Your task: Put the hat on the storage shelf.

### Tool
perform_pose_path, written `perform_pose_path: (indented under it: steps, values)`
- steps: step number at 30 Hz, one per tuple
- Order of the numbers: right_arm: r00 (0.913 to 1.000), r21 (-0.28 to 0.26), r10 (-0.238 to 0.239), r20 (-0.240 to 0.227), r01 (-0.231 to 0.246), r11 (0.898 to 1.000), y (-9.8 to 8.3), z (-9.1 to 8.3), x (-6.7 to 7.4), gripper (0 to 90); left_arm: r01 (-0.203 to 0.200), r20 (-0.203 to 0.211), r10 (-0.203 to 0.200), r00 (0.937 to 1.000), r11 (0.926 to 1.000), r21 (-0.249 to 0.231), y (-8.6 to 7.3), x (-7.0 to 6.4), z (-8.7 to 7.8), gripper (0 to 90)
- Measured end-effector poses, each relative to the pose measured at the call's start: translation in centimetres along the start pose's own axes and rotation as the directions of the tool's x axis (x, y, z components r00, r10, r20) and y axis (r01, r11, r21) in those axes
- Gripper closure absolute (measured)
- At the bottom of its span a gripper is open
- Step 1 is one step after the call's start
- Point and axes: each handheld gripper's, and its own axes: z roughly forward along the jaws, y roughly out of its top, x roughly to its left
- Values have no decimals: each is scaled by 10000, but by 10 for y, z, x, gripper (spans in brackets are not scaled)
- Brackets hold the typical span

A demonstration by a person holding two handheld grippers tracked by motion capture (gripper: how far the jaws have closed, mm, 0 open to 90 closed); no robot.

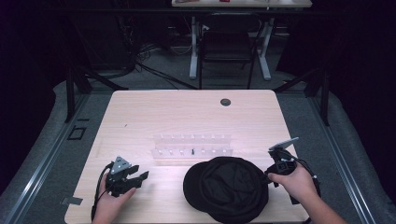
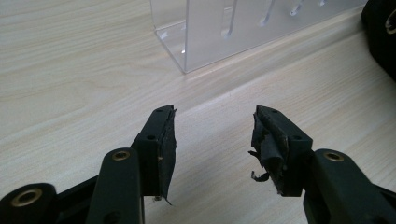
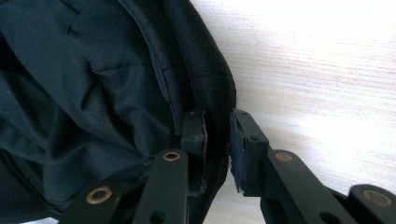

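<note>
A black cap [image 1: 226,189] lies upside down on the wooden table [image 1: 140,112] near the front edge, its inside facing up. My right gripper [image 1: 268,176] is at the cap's right rim; in the right gripper view its jaws [image 3: 217,116] pinch the cap's [image 3: 93,93] rim band between them. My left gripper [image 1: 139,173] rests at the front left, apart from the cap, open with bare table between its fingers [image 2: 215,114]. A clear acrylic rack [image 1: 191,144] with a row of slots stands just beyond the cap; its near corner [image 2: 224,32] is ahead of the left jaws.
A small dark peg [image 1: 192,150] sits in the rack's front row. A round grommet [image 1: 225,101] is set in the table's far side. Beyond the table stand a black chair [image 1: 226,46] and a white desk leg [image 1: 193,51]. The cap's edge [image 2: 380,32] is at the far right.
</note>
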Motion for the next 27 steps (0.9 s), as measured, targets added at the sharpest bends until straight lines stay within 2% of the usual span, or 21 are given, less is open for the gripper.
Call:
perform_pose_path:
  steps: [1, 3, 4, 5, 8, 9, 11, 12, 13, 14, 17, 20, 23, 27]
  values:
    - [9998, 288, -211, 44, 210, 9994, 2, 1, -1, 762, -71, -7, 71, 10000, 10000, 41, 0, 0, 0, 492]
    - [10000, 176, -22, 2, 22, 9998, 1, 3, -1, 760, -69, 3, 69, 10000, 10000, 56, 0, 0, 0, 492]
    - [9999, 302, -147, 46, 146, 9994, 3, 3, -3, 758, -85, 4, 85, 10000, 9999, 61, 0, 0, 0, 492]
    - [9998, 200, 98, -157, -95, 9998, 3, 6, -4, 758, -82, 5, 82, 10000, 9999, 59, 0, 0, 0, 492]
    - [9998, 247, 154, -105, -151, 9996, 4, 7, -5, 763, -63, 16, 63, 10000, 10000, 70, 0, 0, 0, 492]
    - [9997, 207, 124, -210, -119, 9997, 4, 8, -6, 766, -62, 16, 62, 10000, 10000, 69, 0, 0, 0, 492]
    - [10000, 493, -32, -82, 36, 9988, 5, 7, -6, 774, -46, 8, 46, 10000, 10000, 64, 0, 1, 0, 492]
    - [9999, 485, 47, -123, -41, 9988, 5, 8, -5, 777, -36, 9, 36, 10000, 10000, 58, 0, 1, 0, 492]
    - [9997, 236, 196, -175, -192, 9995, 5, 10, -3, 780, -40, 12, 40, 10000, 10000, 53, 0, 1, 0, 492]
    - [10000, 533, -12, -29, 14, 9986, 6, 9, -4, 791, -44, 0, 44, 10000, 10000, 48, 0, 0, 0, 492]
    - [9999, 539, 148, -37, -145, 9984, 7, 10, -2, 818, -44, -20, 44, 10000, 10000, 38, 0, 1, 0, 492]
    - [10000, 716, 90, 33, -92, 9974, 7, 9, -1, 832, -17, -35, 17, 10000, 10000, 30, 0, 1, 0, 492]
    - [9998, 635, 181, -43, -178, 9978, 7, 8, 1, 854, -39, -32, 39, 10000, 10000, 51, 0, 1, 0, 492]
    - [10000, 712, -52, -43, 55, 9974, 7, 4, 3, 865, -11, -23, 12, 10000, 10000, 72, 0, 1, 0, 492]
